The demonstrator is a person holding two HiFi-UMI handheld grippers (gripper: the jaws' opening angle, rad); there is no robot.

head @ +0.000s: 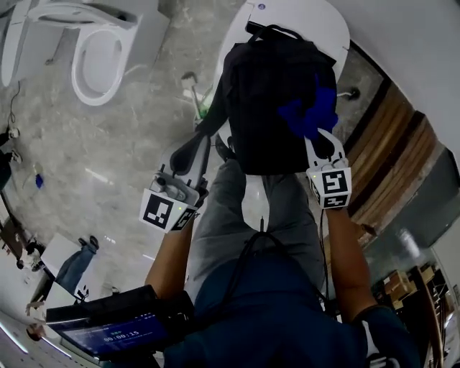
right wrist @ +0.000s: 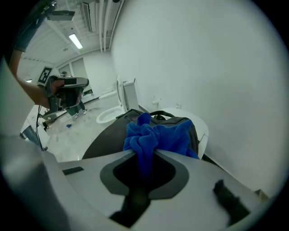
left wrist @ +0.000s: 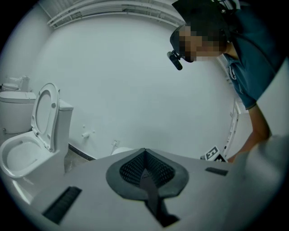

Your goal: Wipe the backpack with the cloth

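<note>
Black soft-fabric backpack (head: 277,93) sits on a white rounded fixture (head: 320,21), apparently a closed toilet lid, against the wall, just ahead of the person's knees. A second white toilet with its seat up (head: 100,50) stands well apart on the left.

Right gripper (right wrist: 144,155): jaws clamped on the bunched blue fleecy cloth (head: 309,111). Most of the wad sticks out past the tips and lies against the pack's right side. Wiping looks underway or about to start, though I can't tell how much of the pack is done.

Left gripper (left wrist: 144,153): jaws closed together with nothing between them. It sits beside the pack's left edge near a shoulder strap (head: 208,118) and holds nothing.

Handling, my read:
- The cloth is light, soft and grippy, and the clamp looks secure. Bunched like this, its contact patch is small, so expect many short passes.
- The pack is limp fabric that gives under pressure. It will likely slide or tip on the smooth lid if pushed sideways.
- Brace it with the left jaws on the strap or the top carry handle (head: 273,30). Both are thin webbing, easy to pinch, and won't crush.
</note>
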